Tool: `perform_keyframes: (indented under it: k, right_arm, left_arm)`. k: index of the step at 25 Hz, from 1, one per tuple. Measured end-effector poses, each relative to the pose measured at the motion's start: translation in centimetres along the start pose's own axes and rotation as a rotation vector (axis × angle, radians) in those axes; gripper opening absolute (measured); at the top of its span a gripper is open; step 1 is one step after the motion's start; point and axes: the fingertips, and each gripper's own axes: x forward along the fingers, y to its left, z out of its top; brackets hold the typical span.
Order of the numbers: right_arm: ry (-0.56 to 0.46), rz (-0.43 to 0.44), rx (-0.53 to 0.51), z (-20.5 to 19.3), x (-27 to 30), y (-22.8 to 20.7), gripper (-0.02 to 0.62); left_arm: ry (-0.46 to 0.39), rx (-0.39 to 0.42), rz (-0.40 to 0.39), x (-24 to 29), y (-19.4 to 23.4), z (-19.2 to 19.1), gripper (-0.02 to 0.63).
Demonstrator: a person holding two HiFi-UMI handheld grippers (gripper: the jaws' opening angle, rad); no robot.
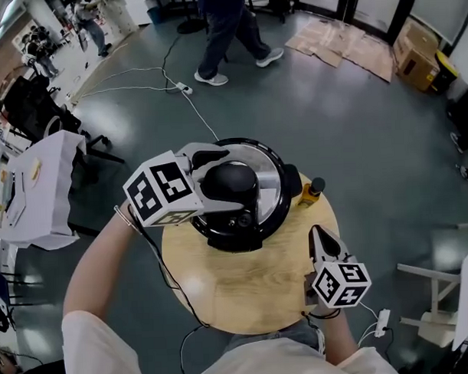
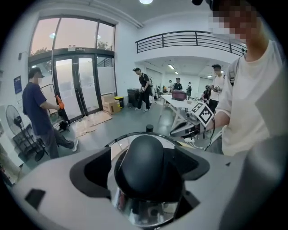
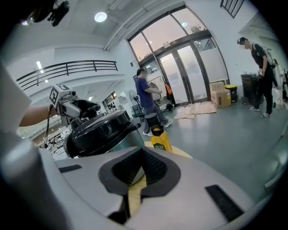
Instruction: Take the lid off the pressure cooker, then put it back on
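**At the table's 12 o'clock edge: lid on, left jaws wide around its knob**

Across the grey floor [image 1: 355, 140], at 12 o'clock from where you stand, a person [image 1: 227, 29] walks past, with flattened cardboard [image 1: 340, 41] lying at about 1 o'clock. Below you is the round wooden table [image 1: 253, 297].

The pressure cooker [image 1: 212, 229] sits at the table's 12 o'clock edge. Its lid [image 1: 270, 173] is in place on the pot, the steel top framed by a black rim.

Your left gripper [image 1: 217, 183] reaches in from the cooker's 9 o'clock side. Its jaws stand wide apart, with 1 pad on each side of the lid's black knob [image 1: 238, 182]. In the left gripper view the knob fills the space between the 2 pads, and a sliver of shiny lid shows beside the left-hand pad. You have the knob bracketed there but not clearly pinched.

Your right gripper [image 1: 322, 241] is over the table's 3 o'clock edge, at about 4 o'clock from the cooker and apart from it, pointing toward 12 o'clock. Its jaws are closed tip to tip and hold nothing; only bare wood shows through the slit behind the tips.

The small yellow bottle [image 1: 311, 191] with a black cap stands just beside the cooker at its 3 o'clock.
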Motion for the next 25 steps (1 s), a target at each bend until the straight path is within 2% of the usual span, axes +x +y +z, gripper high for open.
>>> perform_keyframes:
  k: [10, 14, 18, 25]
  right_arm:
    - [0.007, 0.008, 0.005, 0.0, 1.0, -0.4, 0.002]
    - [0.018, 0.004, 0.013, -0.5, 1.0, -0.6, 0.002]
    - [0.024, -0.001, 0.018, -0.8, 1.1, -0.9, 0.002]
    - [0.024, 0.003, 0.015, -0.8, 1.6, -0.9, 0.002]
  left_arm:
    - [0.067, 0.065, -0.042, 1.5, -0.4, -0.4, 0.355]
    - [0.080, 0.061, -0.040, 1.6, -0.2, -0.9, 0.321]
    - [0.061, 0.027, -0.048, 1.6, -0.2, -0.9, 0.314]
    - [0.055, 0.029, -0.050, 1.8, -0.2, -1.0, 0.310]
